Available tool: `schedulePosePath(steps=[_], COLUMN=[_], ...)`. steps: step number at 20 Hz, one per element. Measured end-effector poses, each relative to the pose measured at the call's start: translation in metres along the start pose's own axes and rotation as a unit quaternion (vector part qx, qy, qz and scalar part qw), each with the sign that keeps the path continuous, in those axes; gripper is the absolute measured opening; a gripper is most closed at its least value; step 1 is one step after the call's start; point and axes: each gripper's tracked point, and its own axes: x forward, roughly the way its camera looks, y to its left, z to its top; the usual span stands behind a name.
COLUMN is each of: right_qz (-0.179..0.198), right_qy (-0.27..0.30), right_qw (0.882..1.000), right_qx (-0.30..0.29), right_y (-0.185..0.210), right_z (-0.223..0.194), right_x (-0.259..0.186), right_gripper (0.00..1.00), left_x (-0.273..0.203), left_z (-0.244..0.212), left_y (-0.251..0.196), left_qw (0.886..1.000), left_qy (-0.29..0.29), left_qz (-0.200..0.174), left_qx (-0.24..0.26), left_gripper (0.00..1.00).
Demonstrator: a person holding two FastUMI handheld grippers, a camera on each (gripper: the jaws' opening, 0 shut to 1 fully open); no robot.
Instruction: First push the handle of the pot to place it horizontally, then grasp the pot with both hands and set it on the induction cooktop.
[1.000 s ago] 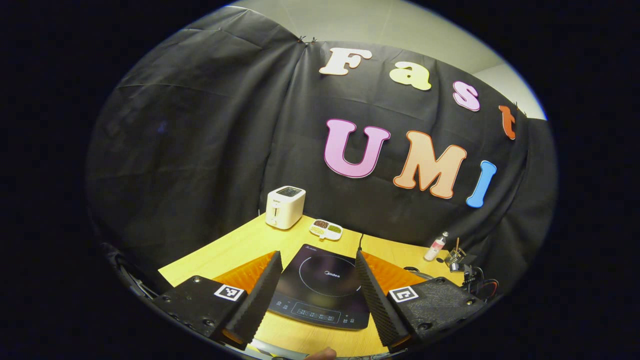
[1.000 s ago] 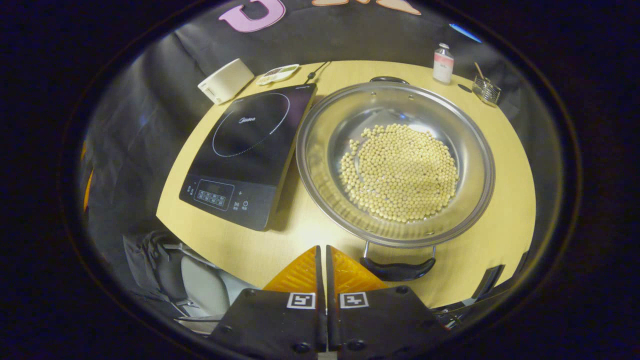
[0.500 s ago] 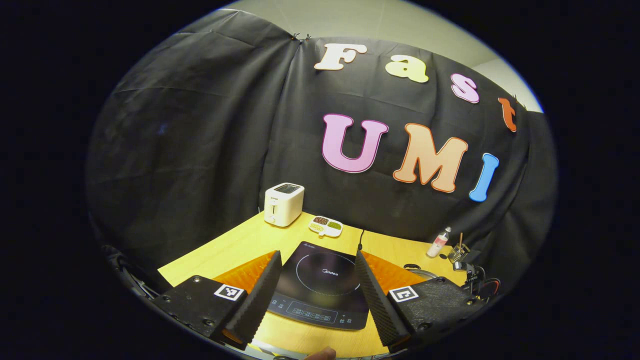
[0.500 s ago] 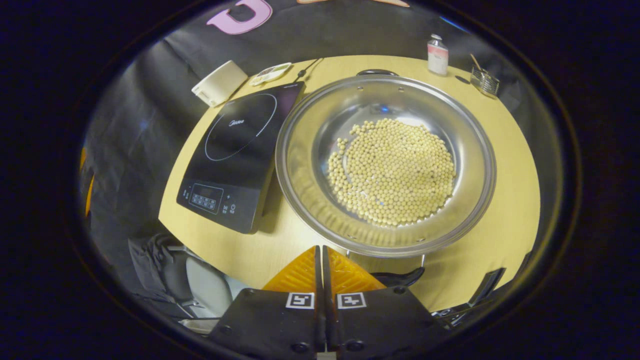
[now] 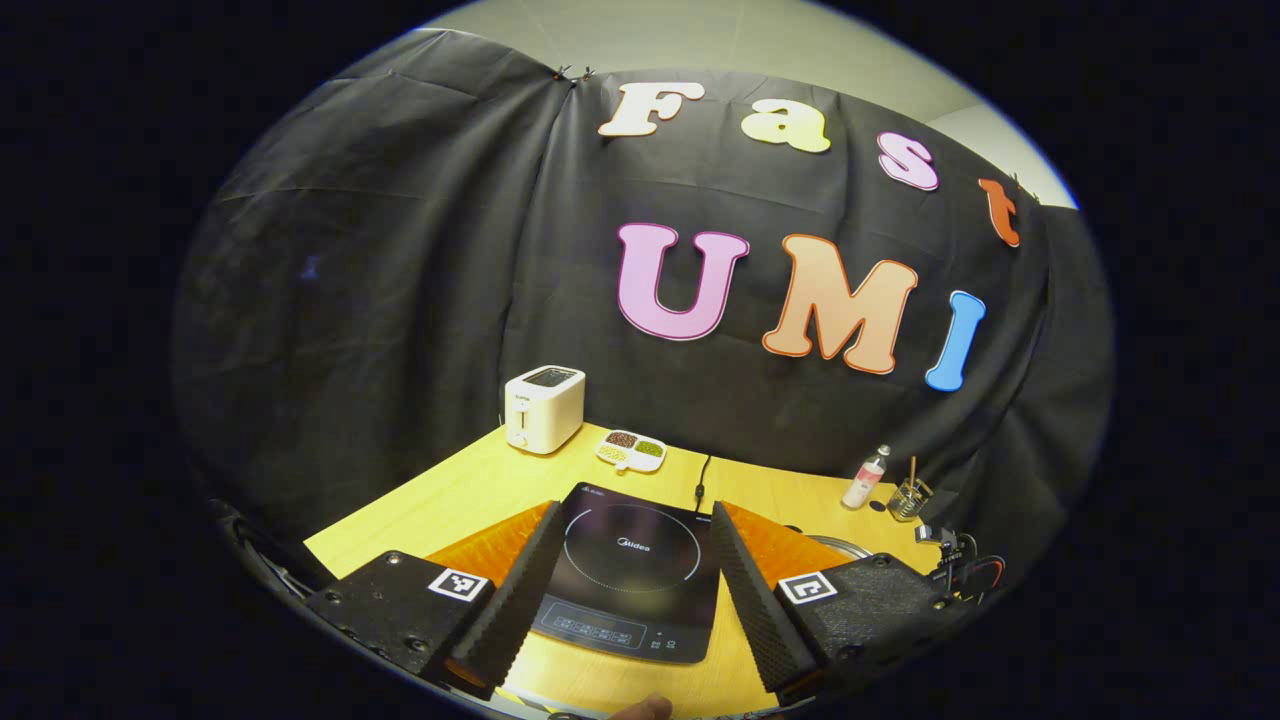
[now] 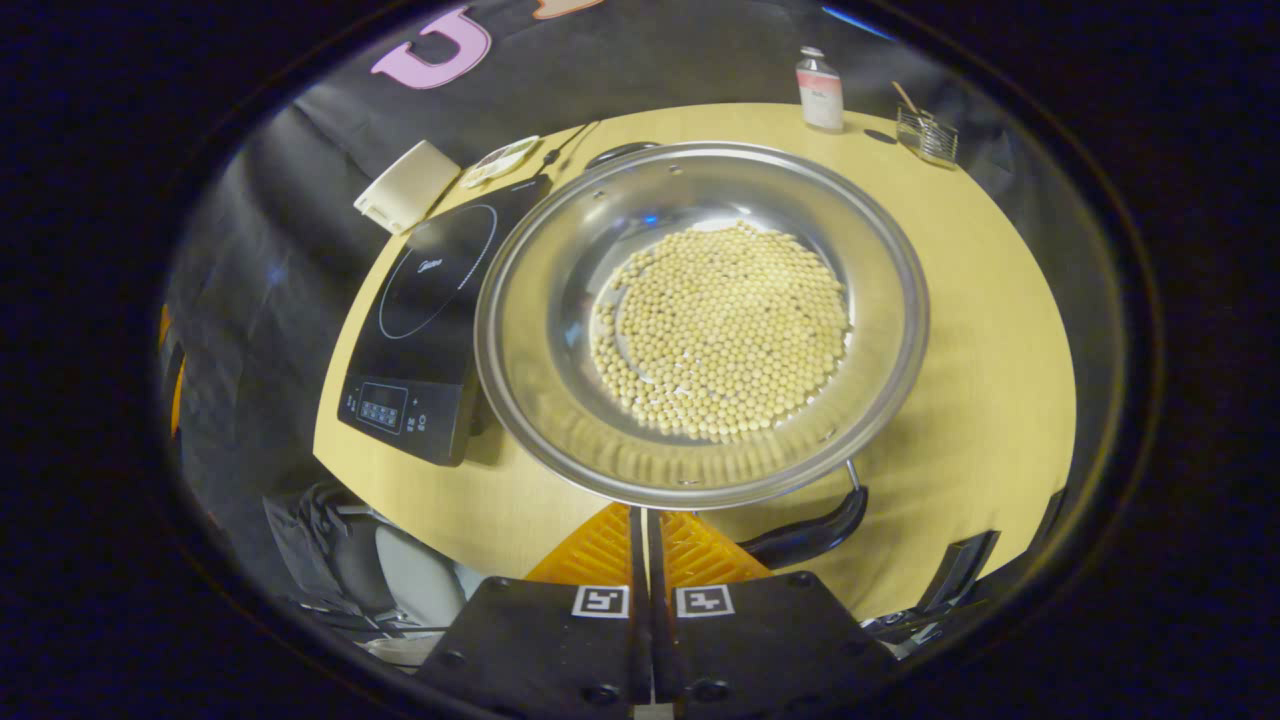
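- Pot [image 6: 700, 320]: wide shallow steel pan with a layer of pale round beans [image 6: 725, 330] over its bottom; stands on the worktop [image 6: 980, 330] just beside the induction cooktop [image 6: 425, 330], its rim overlapping the cooktop's right edge in the right gripper view; whether they touch cannot be told.
- Near handle [image 6: 810, 535]: dark loop on two wire posts, at the pot's rim toward the worktop's front edge, lying aslant just beside the right tongs.
- Far handle [image 6: 620, 152]: dark loop at the opposite rim, toward the worktop's back edge.
- Right tongs [image 6: 645, 520]: fingers pressed together with nothing between them; tips under the pot's near rim, left of the near handle.
- Left tongs [image 5: 628, 560]: spread wide, holding nothing; raised over the worktop's front edge, with the cooktop's ring and control panel seen between the fingers.
- Toaster [image 5: 543, 408]: white; back left corner of the worktop.
- Divided dish [image 5: 630, 450]: small, white, with dark and green contents; at the back edge beside the toaster.
- Bottle [image 6: 820, 78]: small, clear; back right part of the worktop.
- Glass holder [image 6: 925, 135]: with a stick in it; just right of the bottle.
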Motion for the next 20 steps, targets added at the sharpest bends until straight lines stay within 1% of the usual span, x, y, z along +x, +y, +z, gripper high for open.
schedulePosePath(steps=[2, 3, 4, 5, 7, 8, 9, 10, 11, 12, 13, 14, 15, 19, 20], right_qz=[0.0, -0.001, -0.003, -0.004, -0.004, -0.003, -0.004, -0.006, -0.007, -0.008, -0.009, -0.01, -0.012, -0.012, -0.01], right_qy=[-0.001, 0.0, -0.001, -0.001, 0.0, -0.001, -0.001, -0.003, -0.004, -0.005, -0.005, -0.008, -0.01, -0.021, -0.025], right_qw=[1.0, 1.0, 1.0, 1.0, 1.0, 1.0, 1.0, 1.0, 0.999, 0.999, 0.999, 0.999, 0.999, 0.998, 0.998], right_qx=[0.009, 0.013, 0.016, 0.018, 0.023, 0.025, 0.026, 0.028, 0.031, 0.034, 0.036, 0.037, 0.037, 0.057, 0.065], right_y=[-0.011, -0.018, -0.024, -0.03, -0.042, -0.048, -0.056, -0.062, -0.069, -0.075, -0.081, -0.087, -0.093, -0.115, -0.119], right_z=[0.002, 0.003, 0.003, 0.004, 0.007, 0.009, 0.012, 0.014, 0.017, 0.021, 0.025, 0.029, 0.034, 0.052, 0.053], right_x=[-0.001, -0.001, -0.001, -0.001, -0.001, -0.001, -0.001, -0.002, -0.003, -0.002, -0.002, -0.002, -0.003, -0.003, -0.004], right_gripper=[0.04, 0.0, 0.04, 0.0, 0.0, 0.03, 0.0, 0.04, 0.0, 0.03, 0.03, 0.0, 0.04, 0.04, 0.0], left_x=[0.002, 0.003, 0.003, 0.003, 0.003, 0.002, 0.003, 0.003, 0.003, 0.003, 0.004, 0.004, 0.005, 0.001, -0.001], left_z=[-0.001, -0.002, -0.004, -0.004, -0.005, -0.007, -0.008, -0.01, -0.011, -0.012, -0.012, -0.015, -0.016, -0.017, -0.019], left_y=[-0.009, -0.012, -0.016, -0.018, -0.025, -0.029, -0.032, -0.036, -0.04, -0.045, -0.05, -0.054, -0.056, -0.068, -0.069], left_qw=[1.0, 1.0, 1.0, 1.0, 1.0, 1.0, 1.0, 1.0, 1.0, 1.0, 1.0, 1.0, 1.0, 0.999, 0.999], left_qy=[0.001, 0.001, 0.002, 0.002, 0.002, 0.003, 0.004, 0.005, 0.004, 0.003, 0.003, 0.004, 0.004, 0.009, 0.013], left_qz=[0.0, 0.001, 0.002, 0.005, 0.009, 0.011, 0.014, 0.015, 0.016, 0.017, 0.017, 0.018, 0.02, 0.025, 0.025], left_qx=[0.002, 0.004, 0.006, 0.006, 0.007, 0.008, 0.011, 0.012, 0.012, 0.011, 0.011, 0.013, 0.014, 0.017, 0.022], left_gripper=[0.9, 0.9, 0.9, 0.9, 0.9, 0.9, 0.9, 0.9, 0.9, 0.9, 0.9, 0.9, 0.9, 0.9, 0.9])
